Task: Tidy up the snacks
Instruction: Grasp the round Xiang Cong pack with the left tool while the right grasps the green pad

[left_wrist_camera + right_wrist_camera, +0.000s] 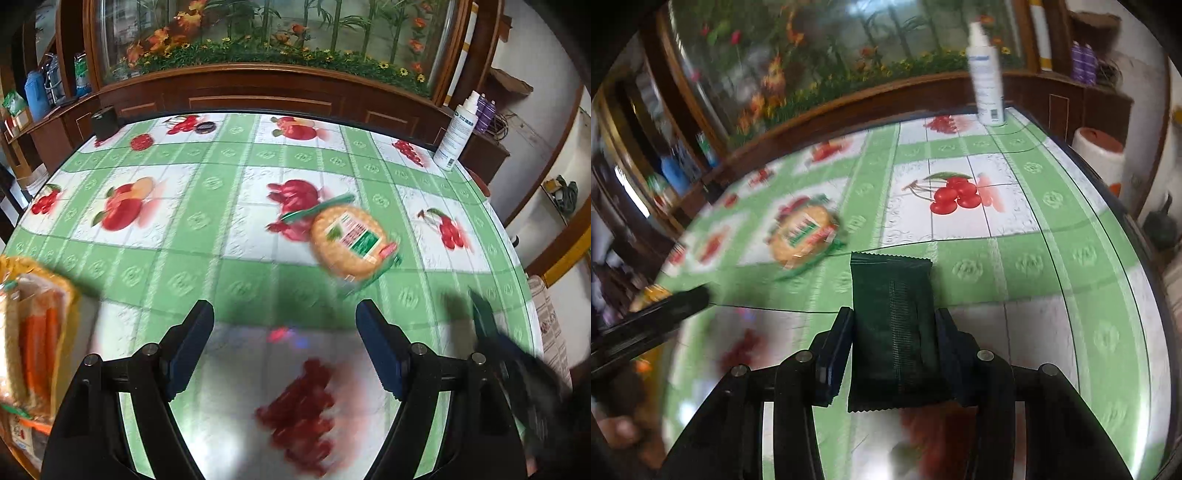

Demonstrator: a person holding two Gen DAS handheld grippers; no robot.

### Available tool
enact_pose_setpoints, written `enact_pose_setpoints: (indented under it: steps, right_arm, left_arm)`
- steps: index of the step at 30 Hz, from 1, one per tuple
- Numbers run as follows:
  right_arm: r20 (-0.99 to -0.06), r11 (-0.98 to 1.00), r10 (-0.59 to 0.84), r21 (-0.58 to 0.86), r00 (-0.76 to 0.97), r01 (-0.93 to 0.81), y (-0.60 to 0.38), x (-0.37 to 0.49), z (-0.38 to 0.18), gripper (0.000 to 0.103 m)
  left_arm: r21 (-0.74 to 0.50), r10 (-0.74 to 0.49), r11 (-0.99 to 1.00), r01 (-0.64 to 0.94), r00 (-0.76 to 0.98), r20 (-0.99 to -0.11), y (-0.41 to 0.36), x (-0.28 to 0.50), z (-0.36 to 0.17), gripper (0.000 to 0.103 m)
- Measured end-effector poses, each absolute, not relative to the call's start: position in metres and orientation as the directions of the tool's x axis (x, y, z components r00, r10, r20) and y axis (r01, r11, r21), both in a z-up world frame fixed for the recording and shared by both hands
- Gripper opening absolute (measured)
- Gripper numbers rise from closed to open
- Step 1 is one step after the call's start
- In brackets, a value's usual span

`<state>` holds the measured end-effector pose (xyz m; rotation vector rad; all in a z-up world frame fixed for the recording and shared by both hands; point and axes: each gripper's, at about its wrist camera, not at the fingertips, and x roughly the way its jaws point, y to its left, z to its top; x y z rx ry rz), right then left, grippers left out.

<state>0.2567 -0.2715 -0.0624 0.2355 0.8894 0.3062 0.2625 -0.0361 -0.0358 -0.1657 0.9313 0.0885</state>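
Observation:
My right gripper (894, 325) is shut on a dark green snack packet (894, 325) and holds it above the table; it shows blurred at the right edge of the left wrist view (491, 325). A round cracker pack with a green label (351, 242) lies on the fruit-print tablecloth (221, 229), ahead and right of my left gripper (284, 317), which is open and empty. The cracker pack also shows in the right wrist view (805, 232), ahead and left. A yellow basket (68, 291) holding orange snack packs (37, 343) sits at the left edge.
A white spray bottle (456, 133) stands at the table's far right corner; it also shows in the right wrist view (986, 74). A small black box (105, 122) sits at the far left corner. A wooden cabinet with a glass flower display (258, 37) runs behind the table.

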Motion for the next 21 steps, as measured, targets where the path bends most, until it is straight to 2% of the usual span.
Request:
enact_pose_setpoints:
  steps: [6, 16, 21]
  right_arm:
    - [-0.639, 0.896, 0.416, 0.411, 0.648, -0.170, -0.284, 0.206, -0.035, 0.046]
    - [-0.580, 0.885, 0.434, 0.415, 0.689, -0.208, -0.300, 0.176, -0.008, 0.046]
    - [-0.573, 0.880, 0.443, 0.427, 0.690, -0.210, -0.304, 0.172, -0.007, 0.046]
  left_arm:
    - [-0.033, 0.081, 0.983, -0.183, 0.581, -0.810, -0.067, 0.299, -0.044, 0.079]
    - [-0.008, 0.168, 0.946, -0.323, 0.515, -0.840, -0.083, 0.341, -0.063, 0.080]
    - [-0.087, 0.134, 0.928, -0.363, 0.541, -0.830, -0.074, 0.343, -0.069, 0.084]
